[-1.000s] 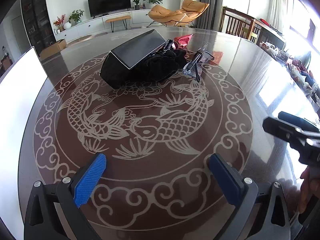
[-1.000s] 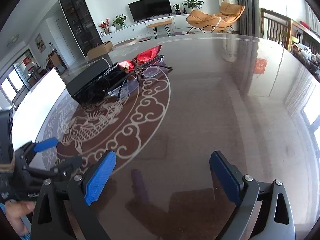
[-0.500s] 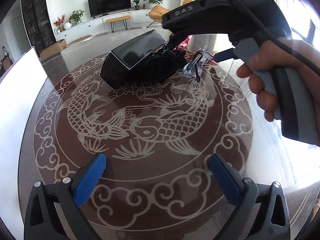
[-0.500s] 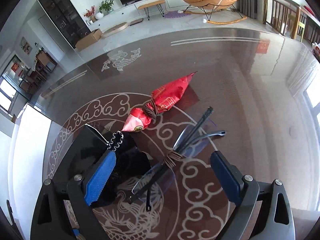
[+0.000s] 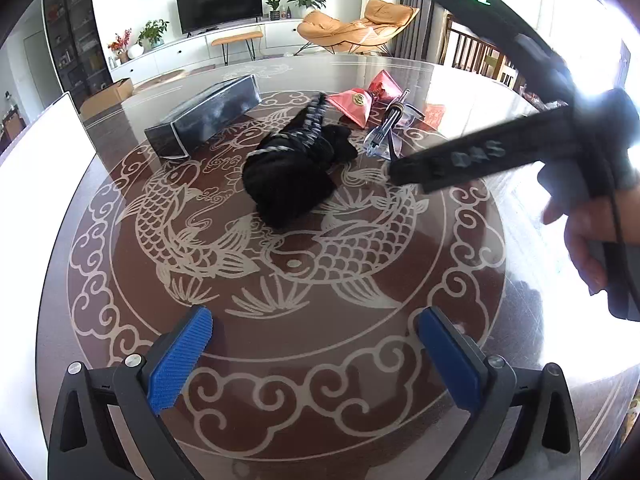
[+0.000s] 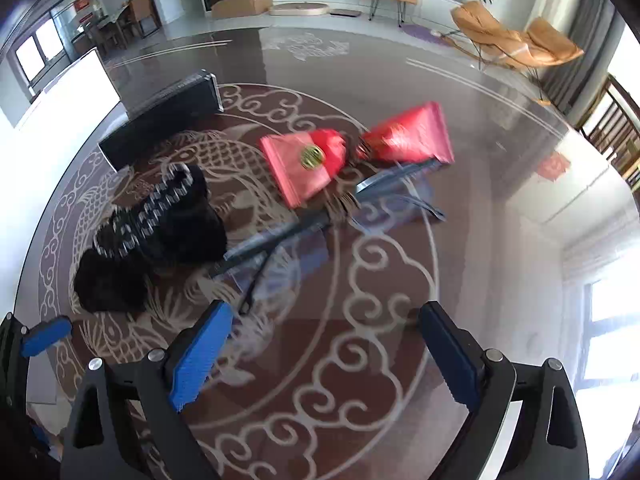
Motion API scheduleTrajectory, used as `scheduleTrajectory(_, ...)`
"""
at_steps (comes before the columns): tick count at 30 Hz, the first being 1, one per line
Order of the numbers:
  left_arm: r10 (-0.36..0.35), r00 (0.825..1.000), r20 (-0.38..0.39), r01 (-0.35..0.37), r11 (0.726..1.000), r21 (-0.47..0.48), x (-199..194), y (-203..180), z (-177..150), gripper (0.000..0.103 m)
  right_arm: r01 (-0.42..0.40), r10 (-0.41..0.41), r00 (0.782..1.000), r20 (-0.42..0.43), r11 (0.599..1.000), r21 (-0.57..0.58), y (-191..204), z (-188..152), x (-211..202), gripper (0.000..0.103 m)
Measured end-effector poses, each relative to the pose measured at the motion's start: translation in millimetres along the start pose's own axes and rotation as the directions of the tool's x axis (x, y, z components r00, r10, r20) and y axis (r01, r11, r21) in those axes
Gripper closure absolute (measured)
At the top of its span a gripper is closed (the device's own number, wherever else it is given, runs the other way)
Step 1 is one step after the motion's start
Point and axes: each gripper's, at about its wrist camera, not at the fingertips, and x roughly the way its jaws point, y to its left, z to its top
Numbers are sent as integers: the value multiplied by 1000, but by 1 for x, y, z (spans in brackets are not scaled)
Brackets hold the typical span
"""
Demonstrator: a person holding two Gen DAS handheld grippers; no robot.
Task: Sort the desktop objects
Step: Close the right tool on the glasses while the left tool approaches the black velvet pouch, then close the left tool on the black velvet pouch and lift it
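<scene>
**Both tools empty above the pile on the table**

The things to sort lay near the middle of the round table (image 5: pixel 472 280), on its carp pattern. A black fuzzy cloth (image 5: pixel 292 176) with a black-and-white braided cord (image 6: pixel 148 212) across it sat closest to my left tool. Just beside it, on the side toward my right tool, lay a clear-lensed pair of glasses (image 6: pixel 304 228) with dark arms, one arm tip close to the cloth. A red wrapped packet (image 6: pixel 352 152), pinched and tied at its waist and bearing a gold seal, lay just beyond the glasses; whether they touched I could not tell through the blur. A black box (image 5: pixel 212 116) stood apart from the rest, toward the far left of the pattern.

My left tool (image 5: pixel 316 356) hung low over the near rim of the pattern, its blue pads spread wide with nothing between them. My right tool (image 6: pixel 324 356) was likewise released and empty, pointed at the glasses from above. From the left view, my right hand (image 5: pixel 592 236) showed gripping that tool's handle, blurred.
</scene>
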Motion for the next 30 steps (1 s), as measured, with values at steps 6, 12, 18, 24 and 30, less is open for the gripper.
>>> scheduleTrajectory(6,3,1000,-1,-3,1000,-3,0,2,3,0,-197,177,978,108,955,221,-30,-11,-25,9)
scheduleTrajectory(12,2,1000,0,-2,1000,-5,1,1,2,0,-152,144,988,48,940,306,-19,33,-3,23)
scheduleTrajectory(18,1,1000,2,-1,1000,-7,1,1,2,0,4,-20,997,74,976,216,-4,38,-8,86)
scheduleTrajectory(24,-19,1000,7,19,1000,-14,3,6,-1,0,-12,-16,989,144,982,189,-27,-36,-41,87)
scheduleTrajectory(30,-52,998,-25,55,993,104,13,11,16,0,-29,-14,979,202,978,206,-40,-137,-80,87)
